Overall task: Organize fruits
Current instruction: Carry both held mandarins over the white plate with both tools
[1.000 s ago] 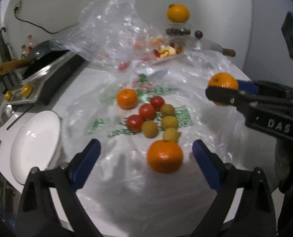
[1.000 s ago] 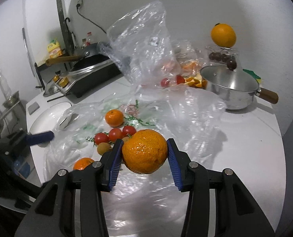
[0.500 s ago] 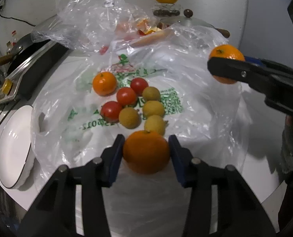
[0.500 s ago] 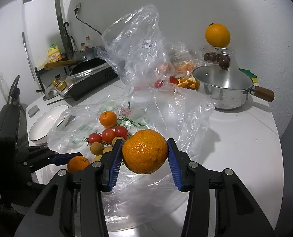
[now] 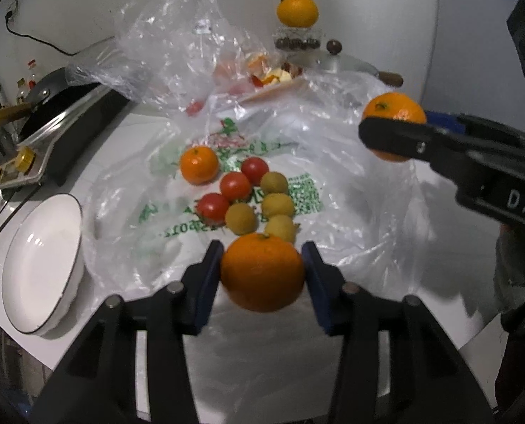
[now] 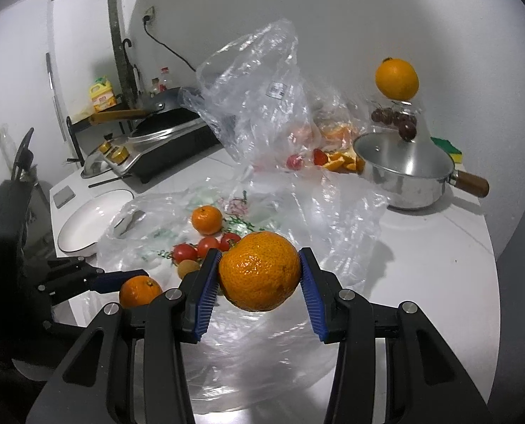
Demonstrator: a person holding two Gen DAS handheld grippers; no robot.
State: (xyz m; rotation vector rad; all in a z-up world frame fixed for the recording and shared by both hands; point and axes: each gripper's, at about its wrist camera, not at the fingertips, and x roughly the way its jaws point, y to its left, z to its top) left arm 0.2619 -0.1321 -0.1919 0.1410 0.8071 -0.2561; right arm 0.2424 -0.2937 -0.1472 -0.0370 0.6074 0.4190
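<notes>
An orange [image 5: 262, 272] is now clamped between the blue pads of the left gripper [image 5: 262, 275]; a second ago those fingers stood wide apart on either side of it while it lay on the plastic bag [image 5: 350, 212]. The grip has settled, with the pads pressed against both flanks of the fruit, and the orange appears to be lifted just clear of the bag, though contact underneath cannot be ruled out. A second orange [image 6: 259, 270] is held as before in the right gripper [image 6: 258, 275], whose fingers remain closed on it, raised above the bag and to the right of the first orange.

Just beyond the first orange, on the flattened bag, a cluster is left: three yellow-green fruits [image 5: 279, 205], three red tomatoes [image 5: 234, 185] and, farthest from it, a smaller orange [image 5: 199, 163]. To the left of the first orange, off the bag's edge, a white bowl [image 5: 25, 265] stands empty on the table [image 6: 439, 247]. Well behind the cluster a steel pot [image 6: 403, 173] is seen, and a further orange [image 5: 297, 10] is perched on a clear container at the wall.

With both grippers loaded, the picking step is judged complete for this pair; a carry to a sorting place, probably the bowl, is judged to be next.
</notes>
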